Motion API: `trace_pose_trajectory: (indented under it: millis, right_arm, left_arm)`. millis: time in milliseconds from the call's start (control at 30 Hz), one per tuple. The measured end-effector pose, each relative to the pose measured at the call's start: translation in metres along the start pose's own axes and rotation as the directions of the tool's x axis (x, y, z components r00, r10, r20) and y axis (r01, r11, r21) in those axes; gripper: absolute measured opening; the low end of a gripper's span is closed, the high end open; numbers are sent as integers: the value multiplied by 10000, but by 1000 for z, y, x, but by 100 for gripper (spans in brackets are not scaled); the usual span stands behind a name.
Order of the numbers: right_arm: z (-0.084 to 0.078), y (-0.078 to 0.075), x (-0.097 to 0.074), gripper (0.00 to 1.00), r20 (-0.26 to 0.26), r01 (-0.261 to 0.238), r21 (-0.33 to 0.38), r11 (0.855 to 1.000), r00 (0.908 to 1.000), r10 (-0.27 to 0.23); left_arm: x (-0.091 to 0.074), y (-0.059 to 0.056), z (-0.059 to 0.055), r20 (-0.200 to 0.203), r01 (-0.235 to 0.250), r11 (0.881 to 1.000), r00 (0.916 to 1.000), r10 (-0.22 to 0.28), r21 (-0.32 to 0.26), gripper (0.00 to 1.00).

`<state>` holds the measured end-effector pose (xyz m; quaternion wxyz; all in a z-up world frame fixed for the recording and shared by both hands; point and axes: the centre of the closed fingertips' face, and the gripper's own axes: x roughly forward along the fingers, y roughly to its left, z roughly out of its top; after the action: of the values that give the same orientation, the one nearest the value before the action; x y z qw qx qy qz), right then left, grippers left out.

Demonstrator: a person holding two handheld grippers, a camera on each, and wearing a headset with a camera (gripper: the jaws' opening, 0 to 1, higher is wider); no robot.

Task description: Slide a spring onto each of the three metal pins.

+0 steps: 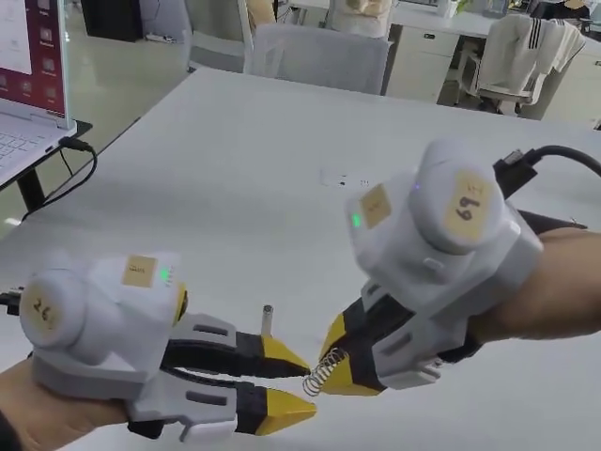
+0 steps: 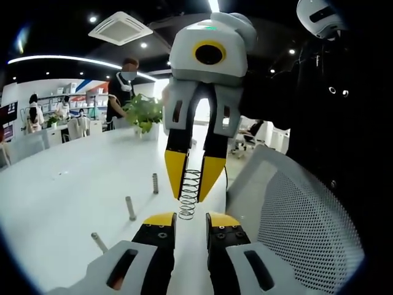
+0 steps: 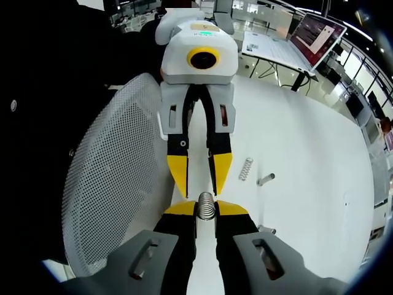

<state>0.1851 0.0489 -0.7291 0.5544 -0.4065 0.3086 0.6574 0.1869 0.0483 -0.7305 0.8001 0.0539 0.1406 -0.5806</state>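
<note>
At 6 o'clock our right gripper (image 1: 331, 360) pinches a spring (image 1: 324, 369), left gripper (image 1: 308, 383) half-open, empty; next we must line it over the 10 o'clock pin (image 1: 268, 319)

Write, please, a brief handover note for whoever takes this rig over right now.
Right gripper: shut on a coiled steel wire spring, held in the air.
Left gripper: open, empty, tips facing that spring.
Three short grey metal pins stand bare on the white table; a second loose wire spring lies beside one.
Done: nothing yet. Left: all three pins.
</note>
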Motion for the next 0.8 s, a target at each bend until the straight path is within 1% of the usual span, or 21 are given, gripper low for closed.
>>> trace_pose_trajectory:
  millis: [200,267,567,633,800]
  right_arm:
    - [-7,-7,-5,8,-78,165,199,9997,9998,-163]
    - [-10,-10,-7,9,-113,221,303,9993,9997,-217]
    - [-28,-31,-20,9,-290,685,789,9945,9974,-664]
    - [-33,-38,-22,9,-410,865,836,9927,9957,-833]
    - [-41,-47,-23,9,-602,1017,943,9903,9935,-963]
  left_arm:
    - [-6,8,-3,62,-359,9993,9993,360,-111,21]
    - [-8,11,-4,106,-548,9984,9984,549,-131,24]
    - [-21,23,-9,173,-1146,9928,9932,1152,-363,33]
    - [-24,25,-10,212,-1276,9909,9915,1286,-432,35]
    - [-28,29,-10,245,-1513,9872,9880,1526,-497,37]
